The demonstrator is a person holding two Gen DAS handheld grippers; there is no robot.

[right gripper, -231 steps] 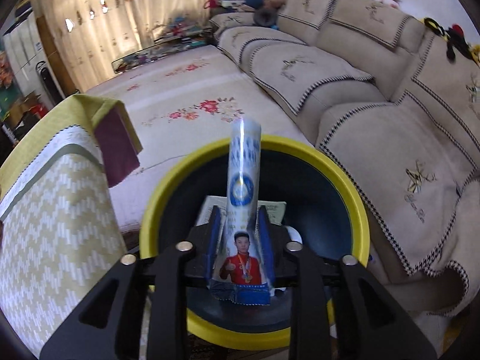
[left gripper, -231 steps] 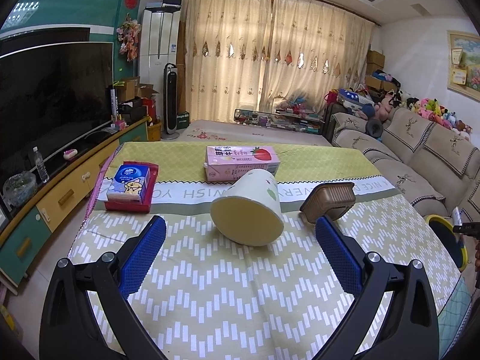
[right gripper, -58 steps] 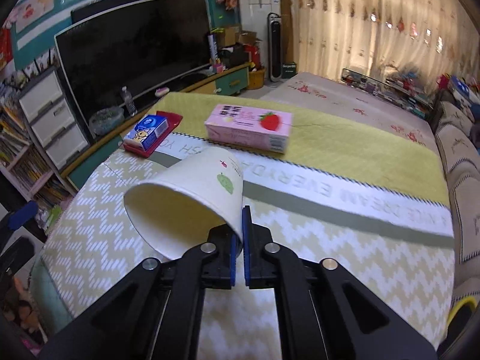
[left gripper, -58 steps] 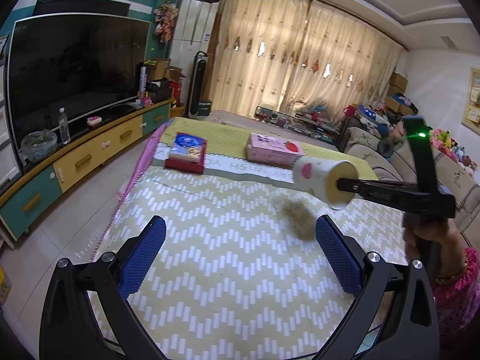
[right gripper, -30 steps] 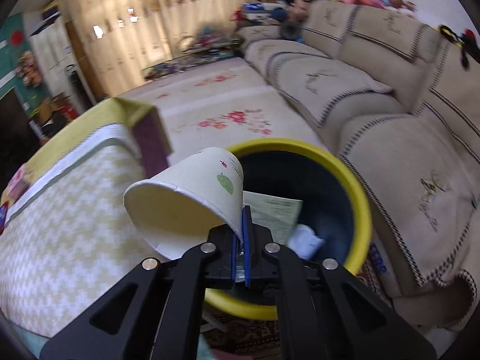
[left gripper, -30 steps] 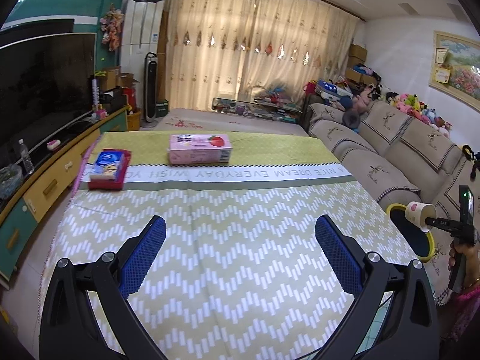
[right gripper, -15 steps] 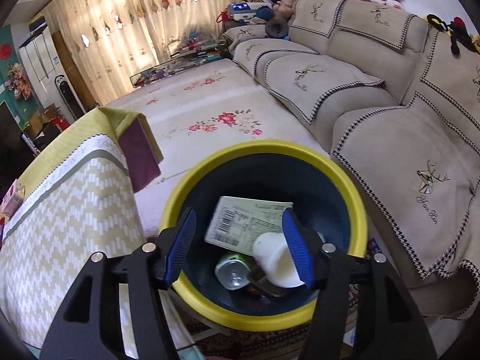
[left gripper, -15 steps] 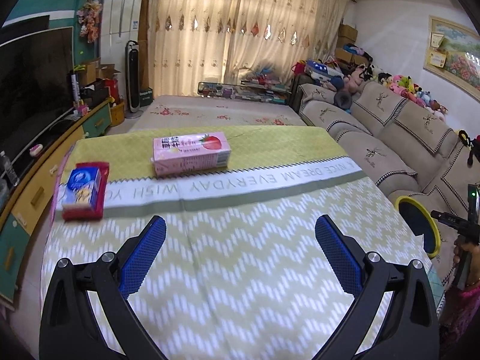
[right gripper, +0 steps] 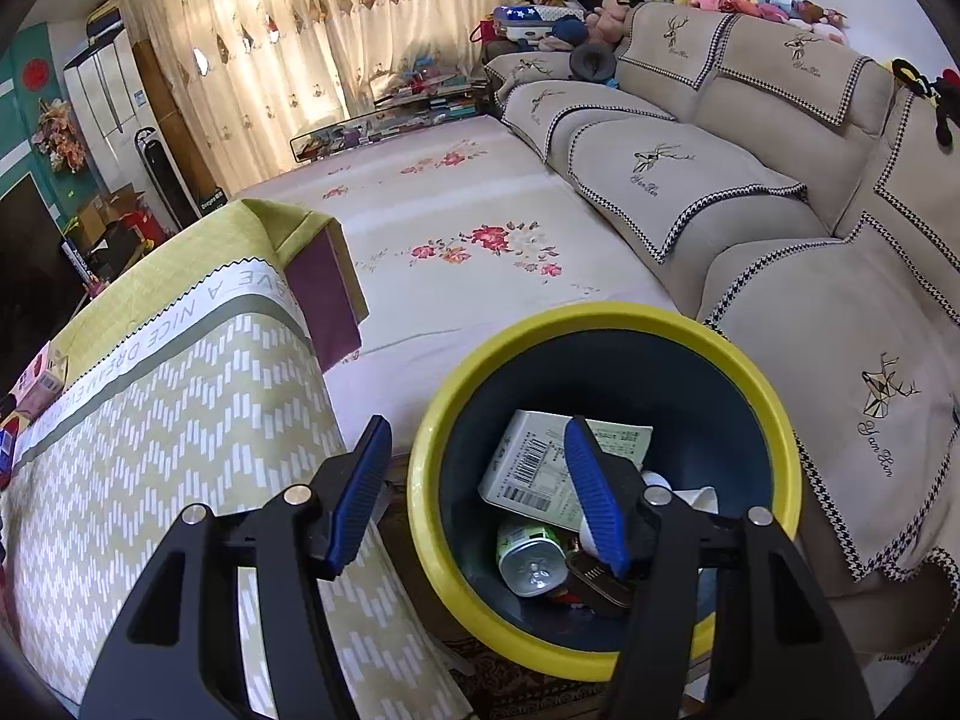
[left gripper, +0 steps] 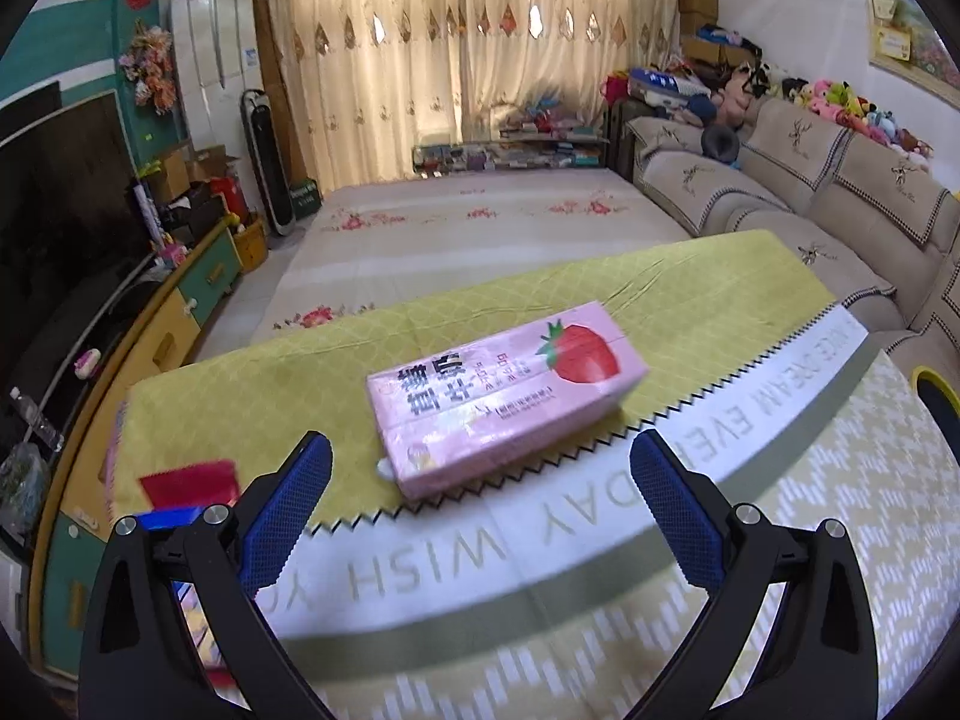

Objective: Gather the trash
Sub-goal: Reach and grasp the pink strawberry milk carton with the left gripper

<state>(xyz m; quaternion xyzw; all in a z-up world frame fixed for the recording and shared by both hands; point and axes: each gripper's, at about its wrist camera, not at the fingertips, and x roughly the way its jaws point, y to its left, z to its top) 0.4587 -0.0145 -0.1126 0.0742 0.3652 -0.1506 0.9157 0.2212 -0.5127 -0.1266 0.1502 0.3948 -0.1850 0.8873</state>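
Observation:
A pink strawberry milk carton lies on its side on the yellow-green tablecloth, just beyond my left gripper, which is open and empty. The carton also shows small at the far left of the right wrist view. My right gripper is open and empty above the near-left rim of a yellow-rimmed dark blue bin on the floor. In the bin lie a white barcoded box, a green can and other trash.
A red tray with a blue packet sits at the table's left, partly hidden by my left finger. A beige sofa stands right of the bin. A TV cabinet runs along the left wall. The bin's rim peeks past the table.
My right gripper opened and the paper cup dropped into the bin; it has since drawn back toward the table. My left gripper moved forward, closer to the pink carton.

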